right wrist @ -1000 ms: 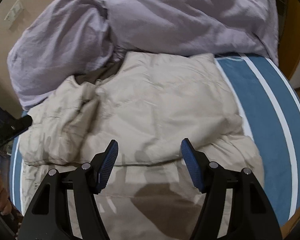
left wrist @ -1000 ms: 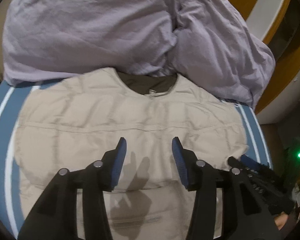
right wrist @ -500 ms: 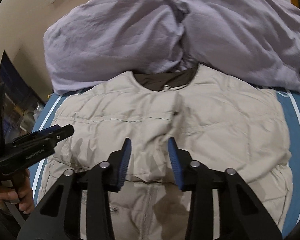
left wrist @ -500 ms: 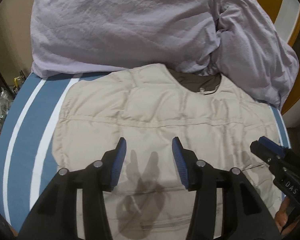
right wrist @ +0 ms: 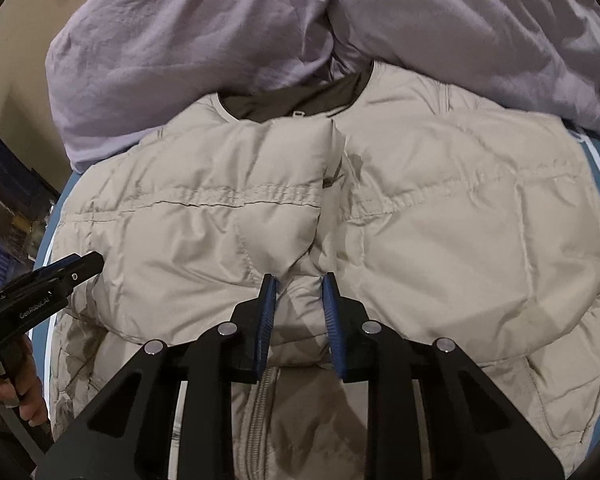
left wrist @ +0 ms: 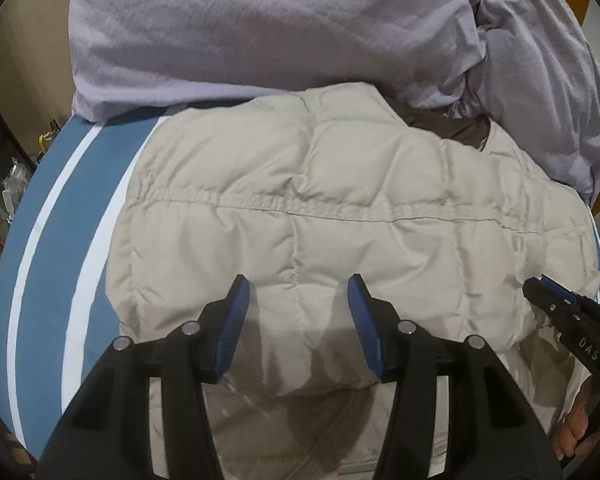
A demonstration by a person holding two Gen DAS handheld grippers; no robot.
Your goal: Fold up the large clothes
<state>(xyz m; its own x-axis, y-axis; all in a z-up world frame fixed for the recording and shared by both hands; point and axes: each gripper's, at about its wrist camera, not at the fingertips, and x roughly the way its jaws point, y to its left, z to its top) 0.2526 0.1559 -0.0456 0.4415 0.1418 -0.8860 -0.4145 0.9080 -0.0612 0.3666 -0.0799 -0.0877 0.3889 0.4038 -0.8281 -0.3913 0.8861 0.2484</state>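
Both grippers are hovering over my beige jacket; left gripper is gaping; right gripper has just been closing, fabric bulging between its jaws.

Beige quilted jacket folded flat on bed

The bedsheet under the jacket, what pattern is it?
Blue with white stripes; the bedsheet shows best in the left wrist view.
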